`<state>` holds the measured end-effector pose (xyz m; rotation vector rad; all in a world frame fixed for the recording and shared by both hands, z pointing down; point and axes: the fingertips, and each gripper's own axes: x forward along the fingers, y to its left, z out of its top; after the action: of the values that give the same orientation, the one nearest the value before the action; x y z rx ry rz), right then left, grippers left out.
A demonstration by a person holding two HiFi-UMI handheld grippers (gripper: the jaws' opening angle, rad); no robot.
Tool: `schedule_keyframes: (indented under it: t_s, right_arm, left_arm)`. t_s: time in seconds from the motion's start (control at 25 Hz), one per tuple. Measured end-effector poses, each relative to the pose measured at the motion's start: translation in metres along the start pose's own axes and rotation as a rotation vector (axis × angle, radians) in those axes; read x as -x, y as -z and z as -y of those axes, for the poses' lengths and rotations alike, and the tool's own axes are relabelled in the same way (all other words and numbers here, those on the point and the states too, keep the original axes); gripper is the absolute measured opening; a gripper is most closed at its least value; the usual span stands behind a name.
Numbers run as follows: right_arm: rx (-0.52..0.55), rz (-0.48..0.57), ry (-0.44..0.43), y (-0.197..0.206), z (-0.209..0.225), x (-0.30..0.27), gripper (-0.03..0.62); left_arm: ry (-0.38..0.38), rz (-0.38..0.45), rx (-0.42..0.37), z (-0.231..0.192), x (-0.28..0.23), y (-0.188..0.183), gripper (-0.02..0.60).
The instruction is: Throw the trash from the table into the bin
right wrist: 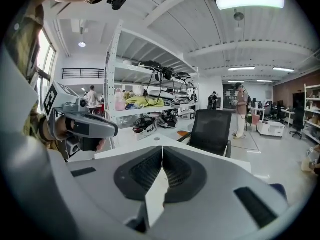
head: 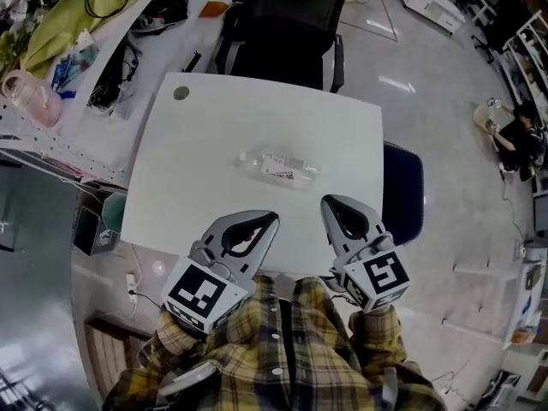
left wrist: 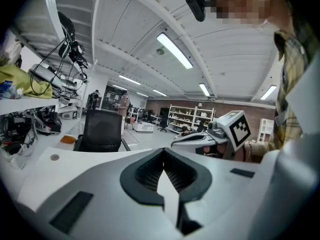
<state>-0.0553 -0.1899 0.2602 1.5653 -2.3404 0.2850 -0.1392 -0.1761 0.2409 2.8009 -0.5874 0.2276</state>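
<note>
Looking down from your head, you see a clear plastic bottle (head: 278, 168) lying on its side near the middle of the white table (head: 197, 187). It is ahead of both claws and touches neither. Your left gripper (head: 272, 218) and right gripper (head: 327, 202) sit side by side over the table's near edge, tips pointing toward the bottle, with your plaid sleeves (head: 257, 358) behind them. A black office chair (head: 287, 24) stands at the far side, and a small round disc (head: 181, 93) sits in the far left corner of the tabletop. A dark blue object (head: 402, 191) sits just beside the table's right edge, but you cannot tell what it is.

In the left gripper view, your jaws are closed tip to tip with nothing between them. The tabletop stretches beyond them, the chair stands behind it, and your other gripper's marker cube (left wrist: 237, 126) shows at the right.

In the right gripper view, the jaws are likewise pressed together and empty. Your left gripper shows at the left edge, and cluttered shelves (right wrist: 150, 101) rise past the table.
</note>
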Motion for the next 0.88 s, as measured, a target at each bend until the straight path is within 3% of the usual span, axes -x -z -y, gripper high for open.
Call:
schedule_keyframes:
  t_s: [0.48,0.56,0.76,0.88]
  right_arm:
    - [0.034,-0.067,-0.137,-0.007,0.01,-0.056,0.009]
    - [0.049,-0.089,-0.165,-0.003,0.008,-0.066,0.083]
    - [0.084,-0.141,-0.223,0.007,0.01,-0.093,0.138]
    - [0.122,-0.176,-0.257,0.014,0.013,-0.107,0.21]
  left_arm:
    - [-0.053,-0.01,0.023,-0.049,-0.013,-0.012,0.008]
    - [-0.062,-0.002,0.03,-0.055,-0.013,-0.013,0.008]
    - [-0.09,0.004,0.063,-0.07,-0.006,-0.008,0.008]
    - [-0.12,-0.007,0.097,-0.079,0.001,-0.003,0.008]
